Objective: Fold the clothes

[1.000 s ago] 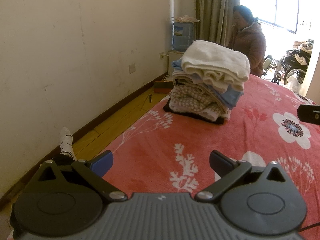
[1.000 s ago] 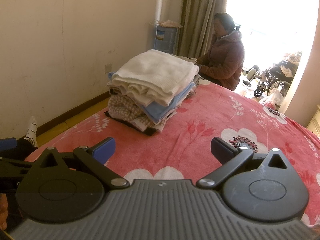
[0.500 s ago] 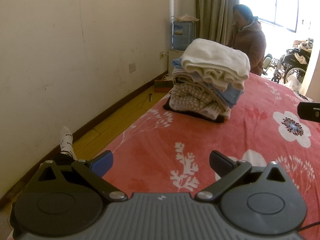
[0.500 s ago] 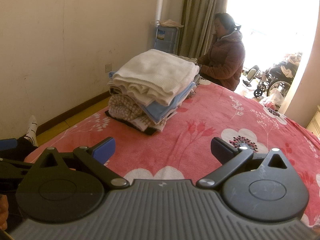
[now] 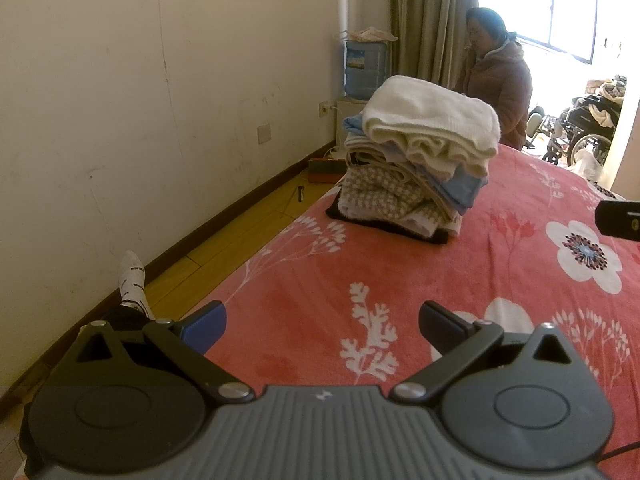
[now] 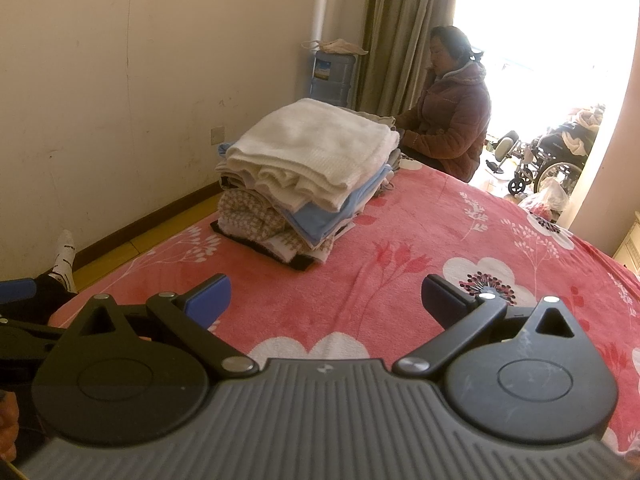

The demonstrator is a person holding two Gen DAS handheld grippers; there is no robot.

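Observation:
A stack of folded clothes [image 5: 420, 160] sits on the red flowered bedspread [image 5: 480, 272], cream towel on top, blue, checked and black pieces below. It also shows in the right wrist view [image 6: 312, 176]. My left gripper [image 5: 322, 326] is open and empty, held above the bedspread well short of the stack. My right gripper [image 6: 326, 300] is open and empty, also short of the stack. A tip of the right gripper shows at the right edge of the left wrist view [image 5: 618, 220].
A woman in a brown jacket [image 6: 452, 120] sits at the bed's far side. A water jug [image 5: 366, 68] stands by the wall. Wheelchairs [image 6: 552, 160] stand near the bright window. A socked foot [image 5: 132, 280] is on the wooden floor left of the bed.
Both grippers stay open and nearly still. The view has drifted very slightly. The stack has not moved.

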